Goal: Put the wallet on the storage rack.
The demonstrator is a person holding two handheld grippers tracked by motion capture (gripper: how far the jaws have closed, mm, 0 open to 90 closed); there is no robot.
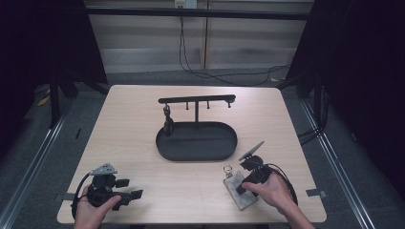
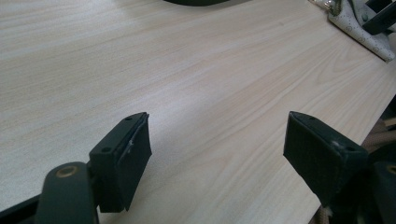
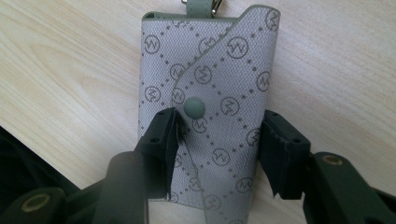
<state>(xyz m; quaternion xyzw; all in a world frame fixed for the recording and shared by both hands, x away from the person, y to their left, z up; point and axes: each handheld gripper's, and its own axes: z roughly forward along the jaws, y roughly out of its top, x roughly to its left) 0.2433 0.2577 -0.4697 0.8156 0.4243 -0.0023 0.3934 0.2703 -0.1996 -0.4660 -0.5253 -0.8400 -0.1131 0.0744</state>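
We are looking down on a pale wood-grain table (image 1: 143, 143) standing in a dim room, dark curtains filling both sides of the frame and black cables trailing along the grey floor at the top. At the centre of the high view a black oval metal tray (image 1: 196, 141) is sitting with a T-shaped black hook stand (image 1: 197, 100) rising from its far edge, and a small dark object (image 1: 167, 122) is hanging from the stand's left hook.

At the lower left, a person's left hand (image 1: 90, 212) is holding the left gripper (image 1: 130, 188) near the table's front edge. In the left gripper view we are seeing its two black jaws spread wide over bare wood, holding nothing.

At the lower right, the right hand (image 1: 272, 191) is bringing the right gripper (image 1: 240, 188) over a grey fabric key pouch printed with circled monograms and dotted diamonds (image 3: 210, 107), which is lying flat on the table. In the right gripper view the jaws are standing apart on either side of the pouch, level with its round grey snap button (image 3: 194, 107); we cannot tell whether the pads (image 3: 169, 140) are touching its edges. A metal ring (image 1: 229, 168) is showing at the pouch's far end.
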